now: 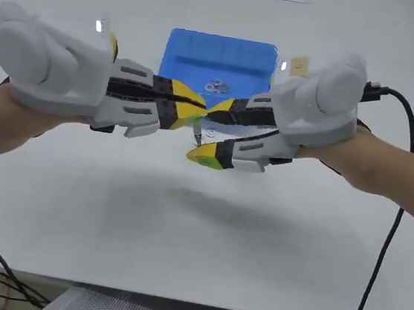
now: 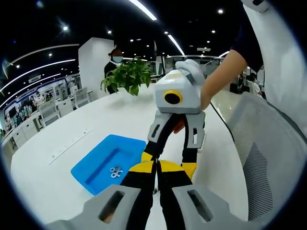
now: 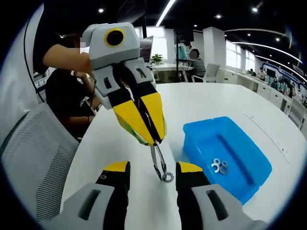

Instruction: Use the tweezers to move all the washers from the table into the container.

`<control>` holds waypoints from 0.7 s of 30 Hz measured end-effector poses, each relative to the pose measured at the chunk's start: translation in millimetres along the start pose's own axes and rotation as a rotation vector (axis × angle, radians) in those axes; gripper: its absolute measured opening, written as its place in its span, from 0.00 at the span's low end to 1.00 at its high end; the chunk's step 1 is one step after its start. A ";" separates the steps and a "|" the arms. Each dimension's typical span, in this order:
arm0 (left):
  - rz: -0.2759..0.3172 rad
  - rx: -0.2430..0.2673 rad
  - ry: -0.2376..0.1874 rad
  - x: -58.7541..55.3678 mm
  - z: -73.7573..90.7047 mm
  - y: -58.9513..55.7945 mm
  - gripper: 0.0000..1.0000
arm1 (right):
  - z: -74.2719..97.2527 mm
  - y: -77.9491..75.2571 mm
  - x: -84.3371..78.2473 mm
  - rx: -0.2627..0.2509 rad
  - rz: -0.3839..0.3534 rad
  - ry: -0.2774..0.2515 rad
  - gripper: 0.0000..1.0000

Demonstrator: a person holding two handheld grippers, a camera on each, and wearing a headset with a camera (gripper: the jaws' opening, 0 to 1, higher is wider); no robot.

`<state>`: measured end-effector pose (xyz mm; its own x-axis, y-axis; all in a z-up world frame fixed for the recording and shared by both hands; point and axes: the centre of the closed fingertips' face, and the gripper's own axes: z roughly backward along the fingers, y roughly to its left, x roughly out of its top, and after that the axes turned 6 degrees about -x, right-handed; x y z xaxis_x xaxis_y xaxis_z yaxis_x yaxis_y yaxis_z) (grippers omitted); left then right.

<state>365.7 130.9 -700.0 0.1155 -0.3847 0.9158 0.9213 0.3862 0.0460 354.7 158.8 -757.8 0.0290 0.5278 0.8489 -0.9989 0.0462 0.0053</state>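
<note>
Done: a few washers (image 3: 219,166) lie together in the blue container (image 3: 240,143).
Pending: one washer (image 3: 167,177) sits at the tweezers' (image 3: 157,160) tip, low over the bench (image 3: 216,103), just beside the container; it likely goes over the rim next.
Left tool (image 3: 153,139): clenched on the tweezers.
Right tool (image 3: 152,170): released, jaws apart either side of the tip.
Look: small flat shiny metal ring.
</note>
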 end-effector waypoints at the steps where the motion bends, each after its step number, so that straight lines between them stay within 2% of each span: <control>1: -0.001 -0.005 0.001 -0.2 -0.2 -0.7 0.05 | -1.8 -0.5 -1.5 0.006 0.005 0.009 0.37; 10: 0.001 -0.021 0.006 -1.6 -1.1 -3.4 0.05 | -9.5 0.3 -8.7 0.051 0.043 0.037 0.23; 12: 0.002 -0.024 0.006 -1.7 -1.8 -4.1 0.05 | -10.7 0.1 -7.8 0.049 0.095 0.033 0.17; 14: 0.002 -0.030 0.006 -1.7 -2.8 -5.2 0.05 | -10.8 -0.2 -8.8 0.048 0.102 0.040 0.15; 21: -0.002 -0.039 0.010 -2.6 -4.8 -5.6 0.05 | -9.3 -1.4 -9.3 0.050 0.132 0.044 0.12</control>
<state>362.0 125.7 -704.5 0.1176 -0.3938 0.9117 0.9354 0.3523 0.0315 356.1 161.7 -770.6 -0.1019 0.5633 0.8200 -0.9947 -0.0677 -0.0771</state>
